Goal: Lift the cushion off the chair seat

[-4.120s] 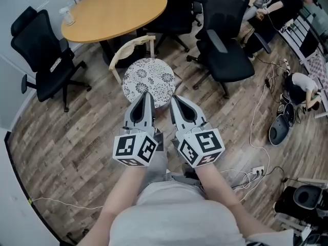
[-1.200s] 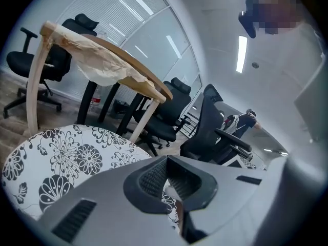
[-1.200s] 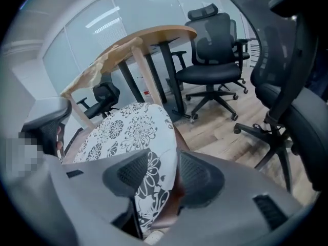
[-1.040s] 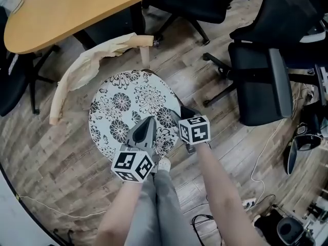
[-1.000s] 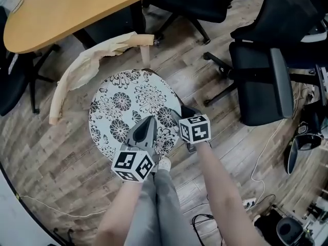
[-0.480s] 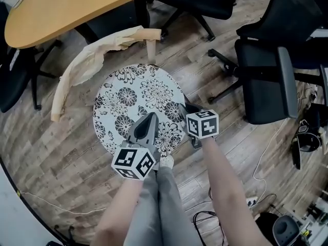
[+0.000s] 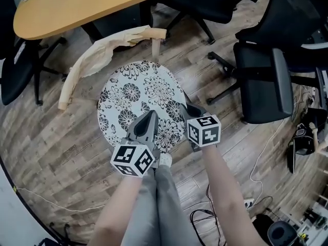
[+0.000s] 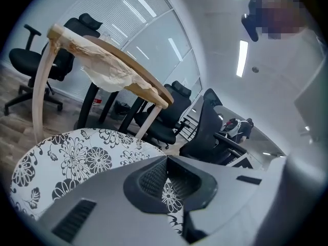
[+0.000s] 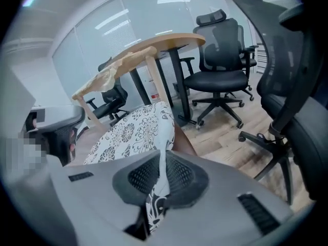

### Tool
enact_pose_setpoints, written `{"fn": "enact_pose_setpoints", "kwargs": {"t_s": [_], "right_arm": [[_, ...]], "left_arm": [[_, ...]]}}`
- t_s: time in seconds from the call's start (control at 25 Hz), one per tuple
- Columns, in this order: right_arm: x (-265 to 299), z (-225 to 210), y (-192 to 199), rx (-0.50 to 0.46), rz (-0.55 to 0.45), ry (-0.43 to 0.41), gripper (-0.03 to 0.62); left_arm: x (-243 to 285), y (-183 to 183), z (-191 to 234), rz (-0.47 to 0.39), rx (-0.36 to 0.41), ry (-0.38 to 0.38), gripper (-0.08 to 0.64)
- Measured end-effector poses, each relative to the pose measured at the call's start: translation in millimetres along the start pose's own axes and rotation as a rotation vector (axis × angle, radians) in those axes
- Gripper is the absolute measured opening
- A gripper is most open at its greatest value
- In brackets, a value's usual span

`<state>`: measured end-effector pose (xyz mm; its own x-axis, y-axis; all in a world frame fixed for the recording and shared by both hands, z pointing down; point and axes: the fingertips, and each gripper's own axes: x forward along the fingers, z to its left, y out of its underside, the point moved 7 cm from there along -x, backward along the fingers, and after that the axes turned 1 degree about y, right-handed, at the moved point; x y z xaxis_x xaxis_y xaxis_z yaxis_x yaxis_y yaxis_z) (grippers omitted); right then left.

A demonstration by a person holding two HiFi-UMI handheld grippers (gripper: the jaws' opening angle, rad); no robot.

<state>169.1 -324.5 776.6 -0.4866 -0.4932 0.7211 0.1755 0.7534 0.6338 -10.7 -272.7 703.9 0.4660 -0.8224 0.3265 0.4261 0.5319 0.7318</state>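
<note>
At the centre of the head view, a round black-and-white floral cushion (image 7: 138, 99) lies on the seat of a wooden chair (image 7: 102, 53), whose curved back rail is wrapped in pale paper. The chair stands on a plank floor (image 7: 56, 152) beside a round table (image 7: 77, 6), and a black office chair (image 7: 261, 81) is off to the right. The left gripper (image 7: 151, 114) reaches over the cushion's near edge with its jaws drawn to a point. The right gripper (image 7: 183, 106) meets the cushion's near right edge, and each gripper carries its marker cube towards the person. Left gripper view: the cushion (image 8: 77, 158) spreads ahead and to the left below the wrapped back rail (image 8: 102, 65). The left gripper (image 8: 166, 160) has its jaw tips together, with patterned fabric caught between the pads. Right gripper view: the right gripper (image 9: 163, 158) has jaws that have just been closing and now pinch a thin upright fold of the cushion (image 9: 133, 132) edge. That edge is raised clear of the dark seat (image 9: 183, 141), while the rest of the cushion slopes away to the left. The table (image 9: 174, 42) and another office chair (image 9: 220, 76) stand behind.
</note>
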Motion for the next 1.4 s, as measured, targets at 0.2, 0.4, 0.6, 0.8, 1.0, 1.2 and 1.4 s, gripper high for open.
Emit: {"fn": "enact_pose_setpoints", "kwargs": {"t_s": [0.2, 0.4, 0.6, 0.8, 1.0, 1.2, 1.4], "right_arm": [[-29.3, 20.6, -8.0, 0.004, -0.046, 0.007, 0.038], [-56.2, 38.5, -15.7, -0.003, -0.086, 0.018, 0.038], [-87.2, 60.9, -30.6, -0.020, -0.134, 0.020, 0.038], [-118.2, 81.7, -47.3, -0.039, -0.173, 0.021, 0.038], [-146.7, 102.0, -59.5, -0.051, -0.202, 0.019, 0.038], [-175.0, 119.0, -70.0, -0.058, -0.233, 0.017, 0.038], [-202.3, 131.3, -82.6, -0.072, -0.263, 0.021, 0.038]], "left_arm": [[-12.9, -12.8, -8.9, -0.033, -0.010, 0.000, 0.003], [-24.6, -26.2, -21.1, -0.063, -0.022, 0.006, 0.003], [-42.3, -43.4, -36.8, -0.084, -0.012, 0.017, 0.003], [-59.0, -61.9, -51.4, -0.113, -0.008, 0.018, 0.003], [-77.0, -76.4, -65.1, -0.130, -0.004, 0.005, 0.003], [-94.0, -89.2, -84.0, -0.144, -0.003, 0.010, 0.003], [-109.2, -103.2, -102.2, -0.158, 0.005, 0.021, 0.003]]}}
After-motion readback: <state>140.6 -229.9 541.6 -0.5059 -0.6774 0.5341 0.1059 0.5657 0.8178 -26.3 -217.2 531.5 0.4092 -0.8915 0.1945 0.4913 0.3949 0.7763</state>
